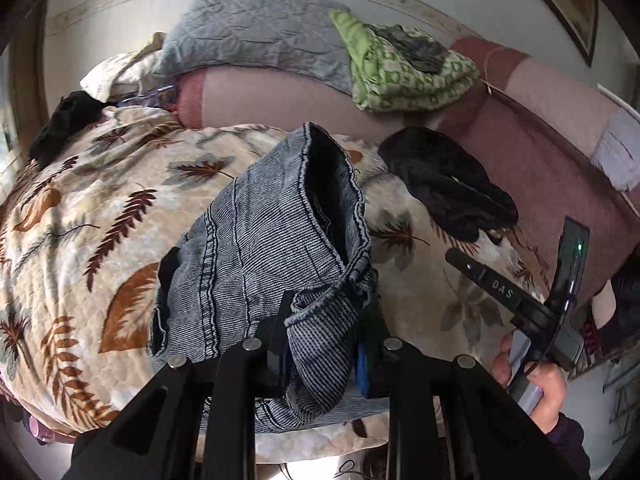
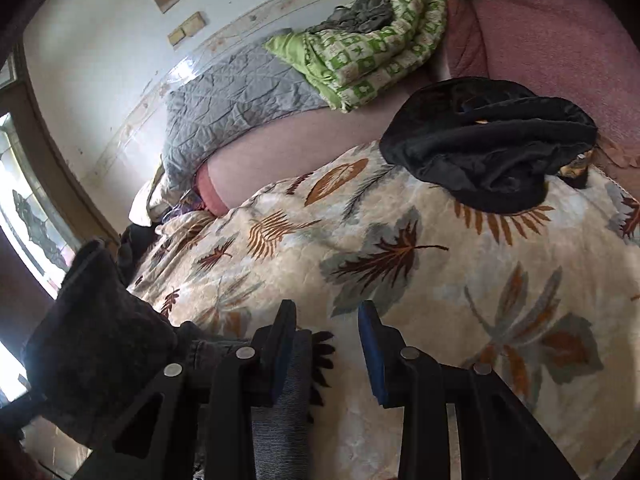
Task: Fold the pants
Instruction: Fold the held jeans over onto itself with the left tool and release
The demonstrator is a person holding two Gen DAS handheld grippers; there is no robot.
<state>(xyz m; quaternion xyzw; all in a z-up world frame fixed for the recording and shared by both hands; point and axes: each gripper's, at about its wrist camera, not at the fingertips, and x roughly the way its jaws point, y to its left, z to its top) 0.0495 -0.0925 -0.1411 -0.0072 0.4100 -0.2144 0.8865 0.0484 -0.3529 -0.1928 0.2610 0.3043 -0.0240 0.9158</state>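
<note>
Left gripper (image 1: 326, 344) pinches bunched blue jeans (image 1: 260, 248), which stretch toward 11 o'clock over the leaf-print blanket (image 1: 80, 240). Right gripper (image 2: 328, 344) gapes, jeans against its 9 o'clock finger.

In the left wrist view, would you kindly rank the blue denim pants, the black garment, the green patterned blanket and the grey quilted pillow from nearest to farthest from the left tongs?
1. Blue denim pants: clamped in the left tongs.
2. Black garment: ahead, to the right, on the leaf-print bedspread.
3. Green patterned blanket: far right, and grey quilted pillow: far centre-left; too close to call.
</note>
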